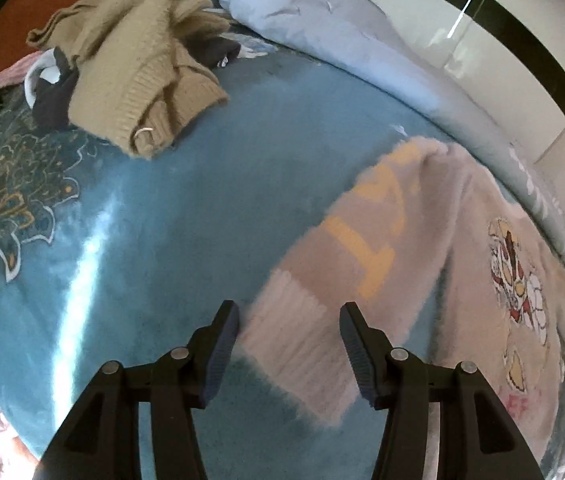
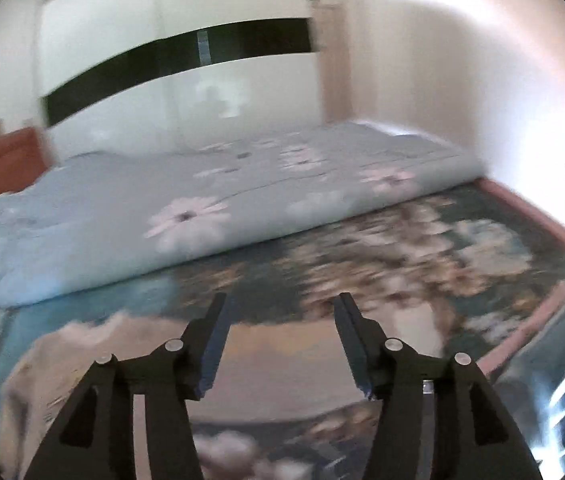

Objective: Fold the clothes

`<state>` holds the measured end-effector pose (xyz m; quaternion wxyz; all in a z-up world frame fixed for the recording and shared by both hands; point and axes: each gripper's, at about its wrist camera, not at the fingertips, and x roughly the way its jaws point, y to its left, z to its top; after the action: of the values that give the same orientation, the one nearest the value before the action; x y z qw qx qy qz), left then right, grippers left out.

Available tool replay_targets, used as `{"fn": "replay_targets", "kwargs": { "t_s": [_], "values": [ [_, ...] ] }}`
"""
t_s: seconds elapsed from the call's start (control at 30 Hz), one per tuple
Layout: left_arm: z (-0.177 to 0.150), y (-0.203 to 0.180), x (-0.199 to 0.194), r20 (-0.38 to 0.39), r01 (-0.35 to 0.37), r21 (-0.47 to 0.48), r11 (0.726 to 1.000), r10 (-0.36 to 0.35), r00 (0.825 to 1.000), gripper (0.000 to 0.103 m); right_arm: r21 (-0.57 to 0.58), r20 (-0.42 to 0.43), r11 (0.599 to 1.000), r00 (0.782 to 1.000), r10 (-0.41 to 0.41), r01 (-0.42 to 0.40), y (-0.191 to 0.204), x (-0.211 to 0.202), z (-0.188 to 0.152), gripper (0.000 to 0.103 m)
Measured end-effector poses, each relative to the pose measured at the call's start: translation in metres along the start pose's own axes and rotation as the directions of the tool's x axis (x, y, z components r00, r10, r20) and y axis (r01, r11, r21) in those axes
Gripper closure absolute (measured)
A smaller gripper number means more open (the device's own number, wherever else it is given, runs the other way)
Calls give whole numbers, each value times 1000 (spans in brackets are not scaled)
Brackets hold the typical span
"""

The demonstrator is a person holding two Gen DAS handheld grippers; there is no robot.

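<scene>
A pale pink sweater [image 1: 478,280] with yellow letters on its sleeve and a cartoon print lies flat on the blue bedspread [image 1: 170,216]. My left gripper [image 1: 288,322] is open, its fingers on either side of the sleeve's ribbed cuff [image 1: 302,352], just above it. My right gripper [image 2: 280,312] is open and empty, over another part of the pink sweater [image 2: 274,364]; this view is blurred.
A tan knit sweater [image 1: 138,60] lies crumpled at the far left with dark clothes [image 1: 52,96] beside it. A rolled light-blue floral duvet [image 1: 322,24] [image 2: 186,208] lies along the far side of the bed. A white wardrobe [image 2: 170,60] stands behind.
</scene>
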<state>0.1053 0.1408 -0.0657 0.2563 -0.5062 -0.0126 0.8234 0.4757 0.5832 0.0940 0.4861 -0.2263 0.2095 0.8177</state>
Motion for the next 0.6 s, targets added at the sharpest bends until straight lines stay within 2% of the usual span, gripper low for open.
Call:
{"fn": "replay_targets", "kwargs": {
  "t_s": [0.07, 0.13, 0.17, 0.23, 0.27, 0.4, 0.5, 0.6],
  "values": [
    [0, -1, 0, -3, -12, 10, 1000, 12, 1000, 47, -28, -39, 998, 998, 54, -55, 20, 1, -17, 48],
    [-3, -3, -1, 1, -9, 18, 1000, 9, 1000, 54, -29, -87, 994, 991, 106, -109, 38, 7, -35, 48],
    [-5, -5, -1, 2, -1, 28, 1000, 1, 1000, 59, -16, -125, 989, 982, 144, -147, 47, 12, -45, 48],
    [-9, -10, -2, 2, 13, 48, 999, -13, 1000, 81, -7, -178, 981, 966, 188, -192, 64, 21, -58, 48],
    [-10, -12, -2, 2, 23, 55, 998, -24, 1000, 86, -3, -203, 977, 957, 206, -211, 72, 25, -63, 48],
    [-3, -11, -7, 36, 24, 67, 997, -26, 999, 88, -26, -249, 964, 936, 250, -265, 96, 31, -76, 48],
    [28, -9, -16, 99, -70, 113, 991, 59, 993, 88, -32, -256, 959, 929, 265, -283, 103, 27, -79, 48],
    [63, -8, -27, 180, -188, 169, 968, 157, 971, 88, -46, -260, 961, 932, 252, -273, 105, 30, -83, 48]
  ]
}}
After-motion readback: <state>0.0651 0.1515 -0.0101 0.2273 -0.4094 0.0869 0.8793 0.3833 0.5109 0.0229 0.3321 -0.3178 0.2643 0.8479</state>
